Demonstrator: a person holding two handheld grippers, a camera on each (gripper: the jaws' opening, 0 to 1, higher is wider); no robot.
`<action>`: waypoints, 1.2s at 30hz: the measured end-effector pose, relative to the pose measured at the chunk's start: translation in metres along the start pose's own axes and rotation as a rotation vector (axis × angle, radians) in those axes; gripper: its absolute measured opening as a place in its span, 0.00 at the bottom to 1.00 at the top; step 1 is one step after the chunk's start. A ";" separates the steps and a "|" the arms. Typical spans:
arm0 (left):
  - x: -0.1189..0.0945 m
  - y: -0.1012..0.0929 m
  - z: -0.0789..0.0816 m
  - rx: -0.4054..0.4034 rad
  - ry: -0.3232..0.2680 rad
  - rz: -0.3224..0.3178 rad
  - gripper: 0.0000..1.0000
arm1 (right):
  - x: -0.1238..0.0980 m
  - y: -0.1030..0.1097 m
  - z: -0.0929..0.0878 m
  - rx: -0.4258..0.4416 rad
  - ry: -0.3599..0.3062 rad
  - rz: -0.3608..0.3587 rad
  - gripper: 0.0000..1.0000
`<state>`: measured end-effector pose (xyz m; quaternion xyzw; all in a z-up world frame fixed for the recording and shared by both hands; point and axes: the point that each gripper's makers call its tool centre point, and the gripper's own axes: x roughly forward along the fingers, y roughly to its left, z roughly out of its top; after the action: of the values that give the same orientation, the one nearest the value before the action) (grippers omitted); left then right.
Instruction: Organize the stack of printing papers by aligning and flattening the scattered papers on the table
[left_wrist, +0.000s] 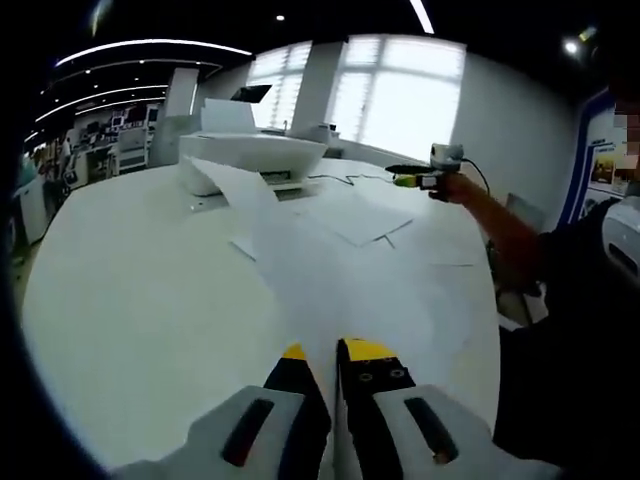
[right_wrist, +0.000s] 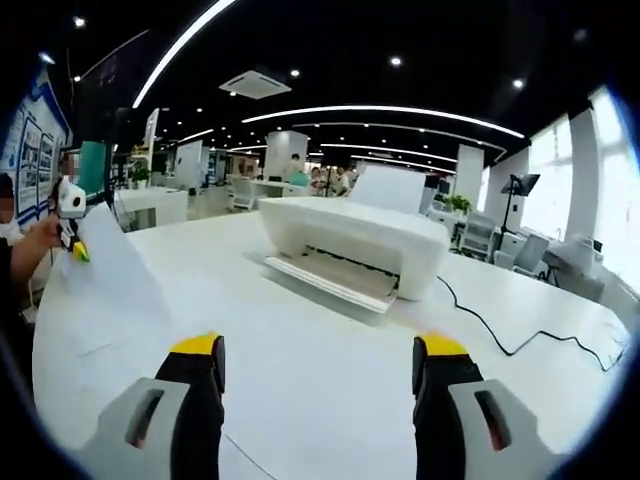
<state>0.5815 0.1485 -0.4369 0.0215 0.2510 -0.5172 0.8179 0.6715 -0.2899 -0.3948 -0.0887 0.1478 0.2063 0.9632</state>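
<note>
My left gripper (left_wrist: 322, 352) is shut on a white paper sheet (left_wrist: 290, 250) that lifts off the table and reaches up toward the printer. Several more loose sheets (left_wrist: 355, 215) lie scattered flat on the white table (left_wrist: 130, 290) beyond it. In the right gripper view the same held sheet (right_wrist: 112, 270) hangs from the left gripper (right_wrist: 76, 248) at the far left. My right gripper (right_wrist: 318, 365) is open, its jaws wide apart over bare tabletop with nothing between them. It also appears as the right gripper (left_wrist: 408, 181), held in the air to the right of the printer.
A white printer (right_wrist: 350, 245) stands mid-table with its tray out; the same printer (left_wrist: 250, 155) is behind the held sheet. A black cable (right_wrist: 500, 335) runs from it across the table. A person's arm (left_wrist: 500, 235) and body are at the table's right edge.
</note>
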 end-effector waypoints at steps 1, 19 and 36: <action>0.000 0.000 0.001 0.002 0.000 -0.001 0.07 | 0.001 -0.002 -0.002 -0.001 0.003 -0.002 0.73; 0.001 0.003 -0.003 -0.003 0.013 -0.005 0.07 | 0.027 -0.035 -0.032 0.025 0.059 -0.049 0.82; 0.004 0.004 -0.005 -0.005 0.022 -0.001 0.07 | 0.046 -0.062 -0.062 0.085 0.099 -0.077 0.82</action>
<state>0.5840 0.1483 -0.4439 0.0251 0.2614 -0.5168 0.8149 0.7228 -0.3431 -0.4615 -0.0633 0.2003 0.1580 0.9648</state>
